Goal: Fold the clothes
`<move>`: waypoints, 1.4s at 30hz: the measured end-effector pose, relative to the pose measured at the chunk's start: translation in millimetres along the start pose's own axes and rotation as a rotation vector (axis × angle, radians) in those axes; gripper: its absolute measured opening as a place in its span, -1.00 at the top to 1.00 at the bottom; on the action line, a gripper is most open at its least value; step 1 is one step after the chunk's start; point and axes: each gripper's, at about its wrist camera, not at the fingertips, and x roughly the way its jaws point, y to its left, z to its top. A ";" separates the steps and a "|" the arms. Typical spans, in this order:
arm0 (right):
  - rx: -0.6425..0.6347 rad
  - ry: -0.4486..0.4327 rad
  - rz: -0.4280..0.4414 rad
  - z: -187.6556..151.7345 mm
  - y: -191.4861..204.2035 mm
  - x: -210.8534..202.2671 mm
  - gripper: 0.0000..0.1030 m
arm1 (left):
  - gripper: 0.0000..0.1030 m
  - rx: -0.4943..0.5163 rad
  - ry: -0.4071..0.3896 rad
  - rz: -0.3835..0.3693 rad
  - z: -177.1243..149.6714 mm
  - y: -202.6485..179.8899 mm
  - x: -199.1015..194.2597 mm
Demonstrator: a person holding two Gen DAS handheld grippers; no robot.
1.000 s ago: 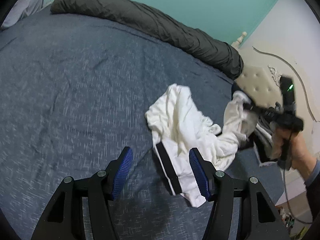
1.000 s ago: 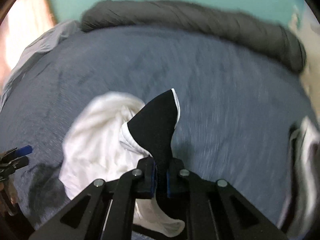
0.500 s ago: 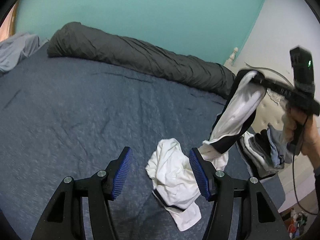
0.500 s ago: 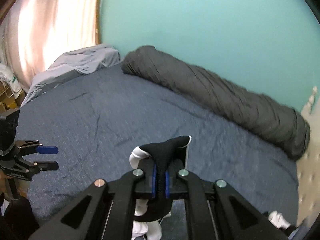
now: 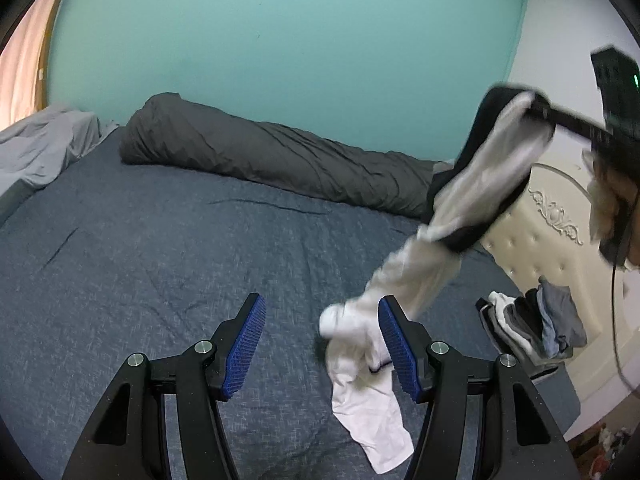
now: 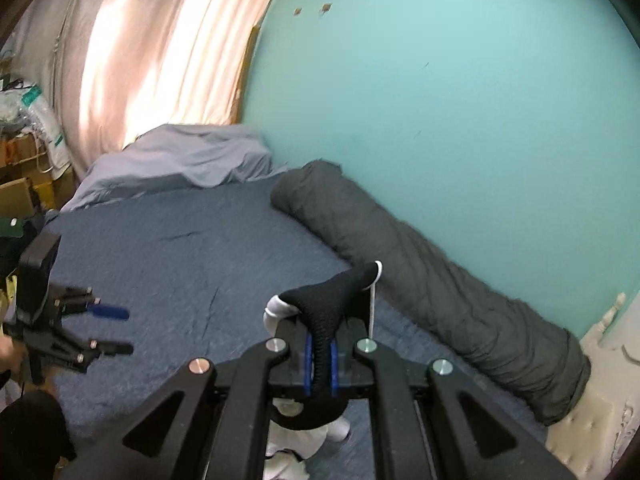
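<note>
A white garment with black trim [image 5: 416, 280] hangs in a long rope from my right gripper [image 5: 538, 110], high at the right, down to the blue bedspread [image 5: 160, 264]. Its lower end lies crumpled on the bed. My right gripper [image 6: 318, 354] is shut on the garment's black collar band [image 6: 332, 296], and white cloth [image 6: 304, 436] dangles beneath it. My left gripper [image 5: 322, 348] hovers low over the bed, open and empty, with the garment's lower end just in front of its right finger. In the right wrist view the left gripper [image 6: 104, 330] sits at the far left.
A rolled dark grey duvet [image 5: 280, 164] lies along the teal wall. A light grey sheet [image 5: 40, 144] is bunched at the bed's far left corner. A pile of dark and grey clothes [image 5: 532, 320] rests by the cream headboard [image 5: 548, 232].
My right gripper has risen steeply with the collar, pulling the white garment off the bed into a hanging rope. The left gripper stays open and has tilted up.
</note>
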 end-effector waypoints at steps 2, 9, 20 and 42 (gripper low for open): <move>0.005 0.029 0.028 -12.2 8.1 7.3 0.90 | -0.22 0.003 -0.001 0.004 2.5 -0.9 -3.1; 0.041 0.150 0.171 -63.0 41.7 40.7 0.89 | -0.49 -0.013 0.030 -0.029 2.0 -2.0 4.8; 0.118 0.339 0.312 -160.7 78.0 111.5 0.89 | -0.49 -0.044 0.163 -0.012 -35.7 13.8 70.1; 0.167 0.424 0.297 -222.8 89.6 161.6 0.89 | -0.49 0.014 0.314 -0.046 -66.7 11.0 170.2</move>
